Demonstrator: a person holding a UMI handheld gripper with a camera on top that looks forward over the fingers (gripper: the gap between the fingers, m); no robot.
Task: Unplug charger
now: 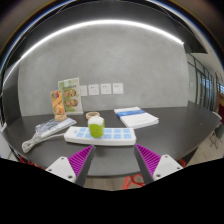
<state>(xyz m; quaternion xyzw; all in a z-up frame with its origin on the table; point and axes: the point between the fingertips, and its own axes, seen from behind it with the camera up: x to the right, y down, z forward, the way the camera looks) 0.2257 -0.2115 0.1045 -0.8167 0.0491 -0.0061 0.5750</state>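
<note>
A white power strip [53, 127] lies on the dark table [170, 125], left of and beyond my fingers, with a white cable [30, 144] trailing off its near end. I cannot make out a charger plugged into it. Several white wall sockets [105, 89] sit in a row on the grey wall behind the table. My gripper [114, 160] is open and empty, held above the table's near part, its purple pads [81, 157] spread wide apart. Nothing stands between the fingers.
A green apple [96, 129] rests on a white and blue tray [103, 135] just ahead of the fingers. A flat white and blue stack [136, 117] lies beyond to the right. A colourful box [67, 98] stands against the wall.
</note>
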